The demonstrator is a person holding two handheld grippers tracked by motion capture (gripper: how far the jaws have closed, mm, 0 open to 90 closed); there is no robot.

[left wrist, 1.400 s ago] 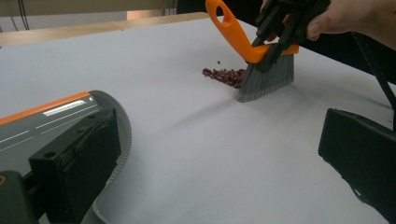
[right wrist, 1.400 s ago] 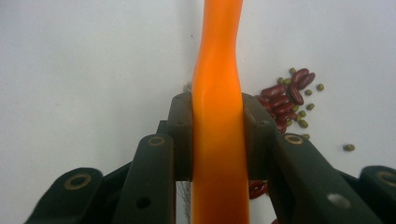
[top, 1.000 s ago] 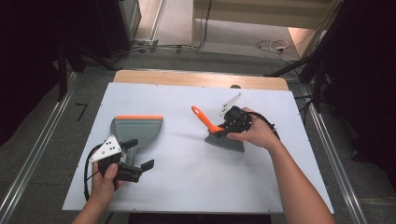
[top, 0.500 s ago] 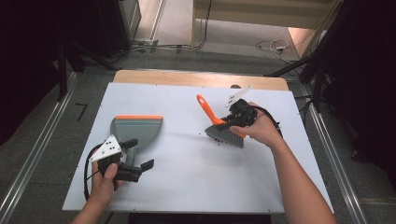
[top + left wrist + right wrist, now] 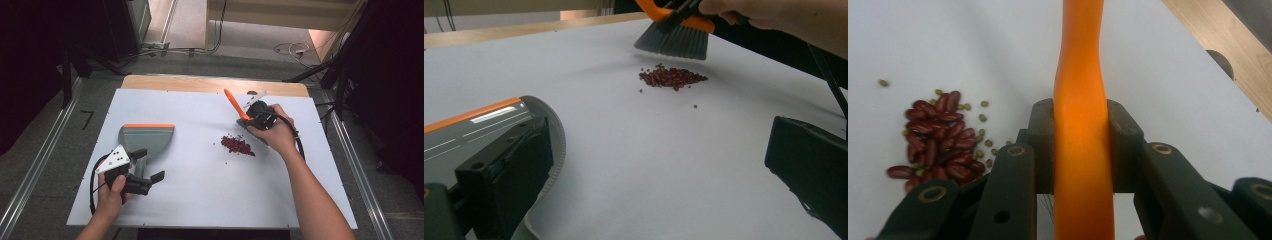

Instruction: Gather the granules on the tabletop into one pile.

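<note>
My right gripper (image 5: 248,116) is shut on the orange handle of a small brush (image 5: 232,104), holding it tilted above the white table. In the right gripper view the handle (image 5: 1081,75) runs up between my right gripper's (image 5: 1081,130) pads. The brush's grey bristles (image 5: 674,42) hang just behind a small pile of red beans (image 5: 237,145) (image 5: 672,77) (image 5: 940,140) mixed with tiny green ones. A grey dustpan (image 5: 147,137) with an orange lip lies at the left. My left gripper (image 5: 149,165) (image 5: 659,150) stands open beside its handle, one jaw over the pan (image 5: 484,130).
The white tabletop (image 5: 200,200) has a wooden strip (image 5: 200,84) along its far edge, where a small white object (image 5: 257,95) lies. Cables trail from both grippers. Dark floor and metal rails surround the table.
The right gripper has lifted the brush and carried it back and to the right, uncovering the bean pile. The left hand and the dustpan have stayed put.
</note>
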